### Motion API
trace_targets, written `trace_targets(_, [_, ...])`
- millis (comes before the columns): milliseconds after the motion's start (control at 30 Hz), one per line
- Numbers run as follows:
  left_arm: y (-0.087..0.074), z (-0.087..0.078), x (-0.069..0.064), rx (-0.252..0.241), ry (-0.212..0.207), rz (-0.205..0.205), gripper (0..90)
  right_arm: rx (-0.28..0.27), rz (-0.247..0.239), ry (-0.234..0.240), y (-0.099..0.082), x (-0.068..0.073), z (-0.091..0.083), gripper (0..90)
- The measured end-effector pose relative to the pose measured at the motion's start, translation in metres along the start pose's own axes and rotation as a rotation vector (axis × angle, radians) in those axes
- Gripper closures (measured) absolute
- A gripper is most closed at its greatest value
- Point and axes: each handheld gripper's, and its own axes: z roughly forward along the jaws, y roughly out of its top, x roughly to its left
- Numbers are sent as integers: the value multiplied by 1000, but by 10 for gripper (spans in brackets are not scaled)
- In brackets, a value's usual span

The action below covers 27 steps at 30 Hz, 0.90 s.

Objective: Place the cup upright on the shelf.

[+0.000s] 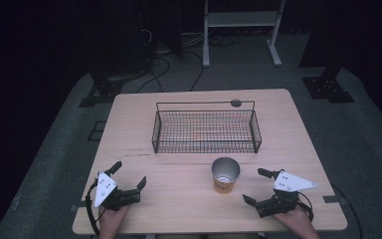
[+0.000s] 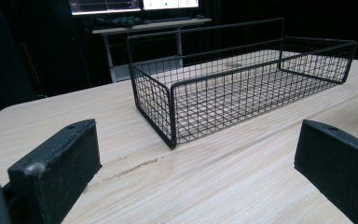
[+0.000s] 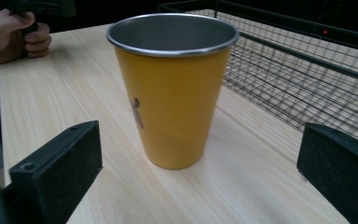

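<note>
Cup: yellow cup [image 1: 225,176] with a metal rim stands upright on the tabletop [image 1: 179,199], just in front of the wire basket [image 1: 206,130] and apart from it; nothing seen inside the cup

Right hand-held gripper: right hand-held gripper [image 1: 261,186] rests low near the front edge, to the right of the cup, jaws spread wide, nothing held; in the right gripper view the cup [image 3: 172,88] sits between the two jaws but farther off, not touched

Left hand-held gripper: left hand-held gripper [image 1: 128,175] is well to the left of the cup, jaws wide apart, nothing held, facing the basket's near corner [image 2: 172,140]

Basket: nothing in it, long handle rail [image 1: 205,103] along the far side

Risk, tipping: the cup is tall, narrower at the foot, and likely light; one jaw arriving ahead of the other would probably push it over or slide it into the basket wall

Risk, slipping: smooth tapered sides; a high or weak pinch may let it slide down out of the jaws

Risk, snagging: carried too low, the foot could catch the basket's near rim

Risk, crowding: both hands closing on the cup together could collide
</note>
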Motion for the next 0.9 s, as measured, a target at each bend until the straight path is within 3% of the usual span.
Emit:
trace_targets(433, [0,0,0,-1,-1,-1,0,8,-2,48,12,6,20,0])
trace_targets(900, [0,0,0,-2,-3,-1,0,18,17,60,16,9,41,0])
